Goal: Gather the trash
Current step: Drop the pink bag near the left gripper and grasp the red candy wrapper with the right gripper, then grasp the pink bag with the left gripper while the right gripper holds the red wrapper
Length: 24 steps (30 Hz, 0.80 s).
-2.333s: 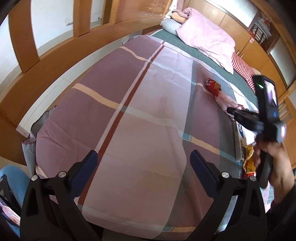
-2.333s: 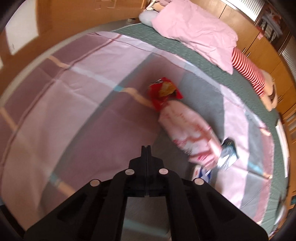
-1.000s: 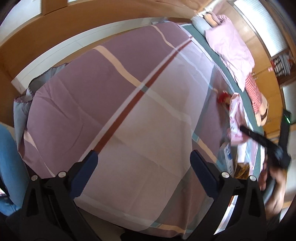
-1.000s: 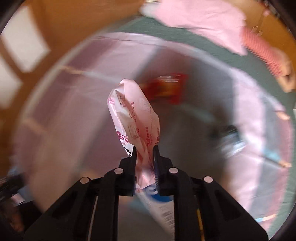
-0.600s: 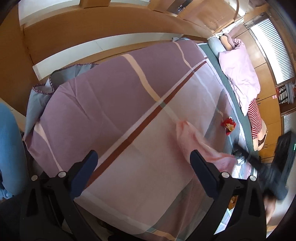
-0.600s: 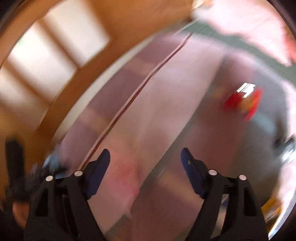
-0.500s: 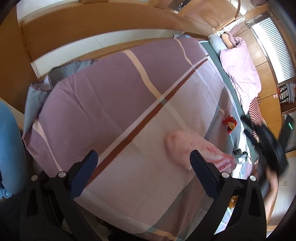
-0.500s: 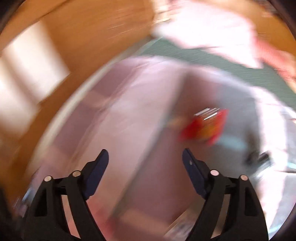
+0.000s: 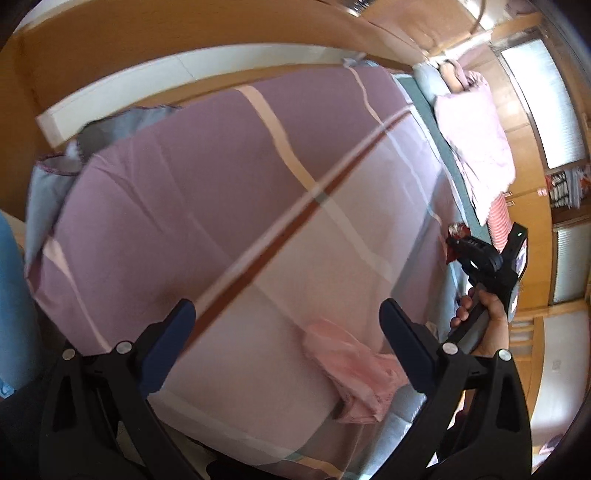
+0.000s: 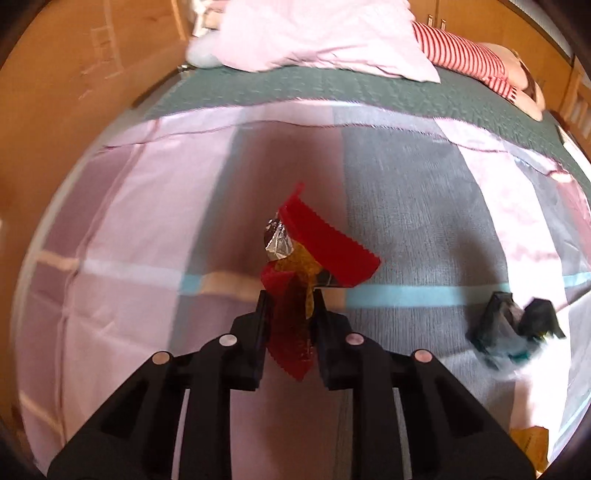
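A pink plastic bag lies crumpled on the plaid bedsheet near the bed's front edge, just inside my left gripper's right finger. My left gripper is open and empty above the sheet. My right gripper is shut on a red and yellow snack wrapper with a silver foil inside, in the middle of the bed. In the left wrist view the right gripper is at the far right, touching the wrapper. A dark teal wrapper lies to the right.
A pink pillow and a doll in red-striped clothes lie on the green cover at the head of the bed. A yellow wrapper shows at the lower right. Wooden walls surround the bed.
My right gripper dropped the pink bag near the bed's front edge, swung back across the bed, and closed on the red snack wrapper. My left gripper stayed open.
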{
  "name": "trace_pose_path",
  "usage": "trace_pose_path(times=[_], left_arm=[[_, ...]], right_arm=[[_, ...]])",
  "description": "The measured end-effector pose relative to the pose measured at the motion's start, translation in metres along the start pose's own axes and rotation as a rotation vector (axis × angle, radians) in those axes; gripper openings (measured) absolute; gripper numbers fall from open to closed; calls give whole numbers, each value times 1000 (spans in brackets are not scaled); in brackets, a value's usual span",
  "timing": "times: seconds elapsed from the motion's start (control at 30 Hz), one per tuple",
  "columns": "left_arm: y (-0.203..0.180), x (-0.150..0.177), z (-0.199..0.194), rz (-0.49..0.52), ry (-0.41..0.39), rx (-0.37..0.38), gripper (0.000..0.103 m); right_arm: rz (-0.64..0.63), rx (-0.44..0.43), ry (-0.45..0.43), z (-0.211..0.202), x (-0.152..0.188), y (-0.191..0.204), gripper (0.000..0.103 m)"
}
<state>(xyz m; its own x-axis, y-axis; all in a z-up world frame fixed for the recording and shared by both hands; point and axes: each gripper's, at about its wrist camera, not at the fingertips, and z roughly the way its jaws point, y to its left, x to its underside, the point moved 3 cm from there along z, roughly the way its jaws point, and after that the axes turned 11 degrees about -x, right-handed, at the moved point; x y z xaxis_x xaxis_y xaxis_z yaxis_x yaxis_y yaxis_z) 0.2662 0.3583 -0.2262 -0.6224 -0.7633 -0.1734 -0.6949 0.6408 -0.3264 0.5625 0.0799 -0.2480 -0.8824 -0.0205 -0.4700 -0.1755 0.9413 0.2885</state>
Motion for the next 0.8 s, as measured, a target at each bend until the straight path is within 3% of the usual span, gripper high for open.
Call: trace_pose_path(times=[0.13, 0.27, 0.4, 0.53, 0.73, 0.8], left_arm=[[-27, 11, 12, 122, 49, 14, 99], [-51, 27, 24, 255, 73, 3, 99], [-58, 36, 42, 251, 125, 24, 99], [-69, 43, 46, 299, 81, 3, 99], [-76, 53, 47, 342, 61, -17, 99], [-79, 55, 47, 365, 46, -26, 99]], right_arm=[[-72, -78, 12, -41, 17, 11, 23], [-150, -136, 30, -93, 58, 19, 23], [-196, -178, 48, -135, 103, 28, 23], [-216, -207, 42, -172, 148, 32, 23], [-180, -141, -9, -192, 196, 28, 23], [-150, -71, -92, -208, 195, 23, 23]])
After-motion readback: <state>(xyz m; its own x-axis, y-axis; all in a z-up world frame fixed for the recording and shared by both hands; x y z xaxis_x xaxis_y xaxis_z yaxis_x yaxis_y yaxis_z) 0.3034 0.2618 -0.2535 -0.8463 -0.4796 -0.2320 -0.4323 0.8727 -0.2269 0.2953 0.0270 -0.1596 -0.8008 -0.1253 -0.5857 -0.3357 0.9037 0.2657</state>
